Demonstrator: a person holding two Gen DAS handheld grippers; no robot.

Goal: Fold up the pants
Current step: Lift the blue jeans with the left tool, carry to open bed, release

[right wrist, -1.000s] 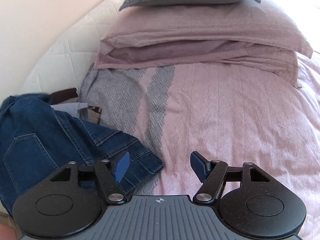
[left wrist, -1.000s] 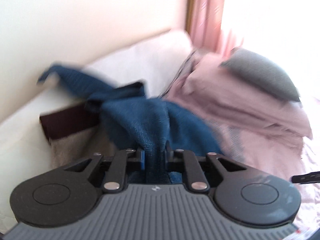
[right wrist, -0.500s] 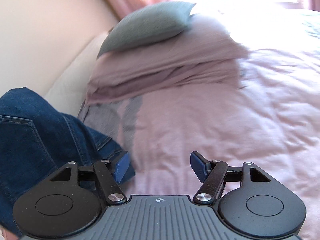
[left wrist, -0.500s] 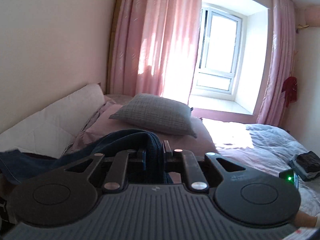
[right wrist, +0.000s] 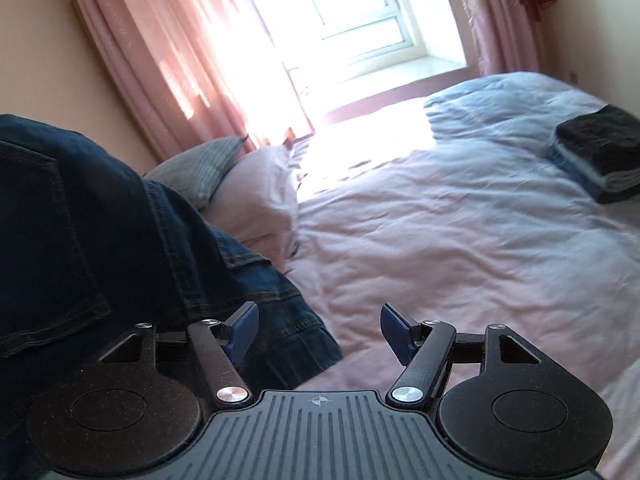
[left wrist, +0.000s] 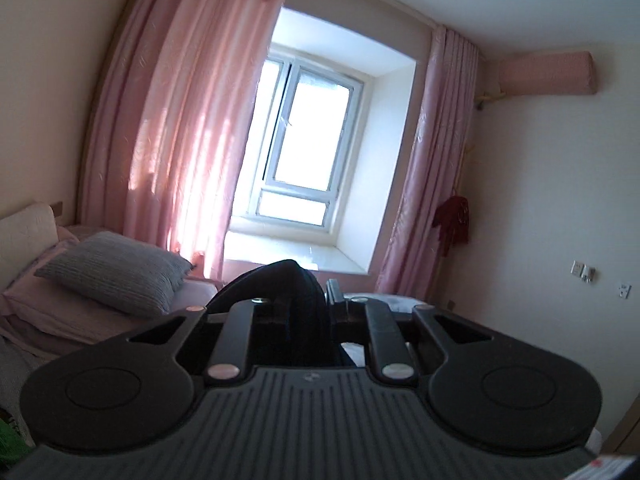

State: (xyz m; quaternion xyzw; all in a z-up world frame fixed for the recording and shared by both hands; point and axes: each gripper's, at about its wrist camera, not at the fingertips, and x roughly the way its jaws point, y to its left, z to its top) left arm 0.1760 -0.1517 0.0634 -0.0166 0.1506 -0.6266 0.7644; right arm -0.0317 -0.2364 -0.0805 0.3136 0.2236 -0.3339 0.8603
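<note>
Left wrist view: the left gripper point(left wrist: 308, 312) pinches a dark bunched fold of the jeans point(left wrist: 288, 304) between its jaws, held high with the window point(left wrist: 304, 140) and pink curtains point(left wrist: 180, 140) behind; its jaws have just been opening a little, though the cloth is pinched between them and bulges above them; a grey pillow point(left wrist: 116, 272) lies on the bed at lower left. Right wrist view: the rest of the jeans point(right wrist: 100, 240) hang in a heavy blue mass at the left, just beside the left finger of the right gripper point(right wrist: 320, 332), which stands released with nothing between its blue pads point(right wrist: 394, 332); the pink bedspread point(right wrist: 440, 260) stretches to the right, with a stack of folded clothes point(right wrist: 600, 160) far off. The likely risk: the loosening left grip lets the heavy denim slide out; with one corner held, the pants may twist and land crumpled; a careless swing could drop them against the finished stack.
</note>
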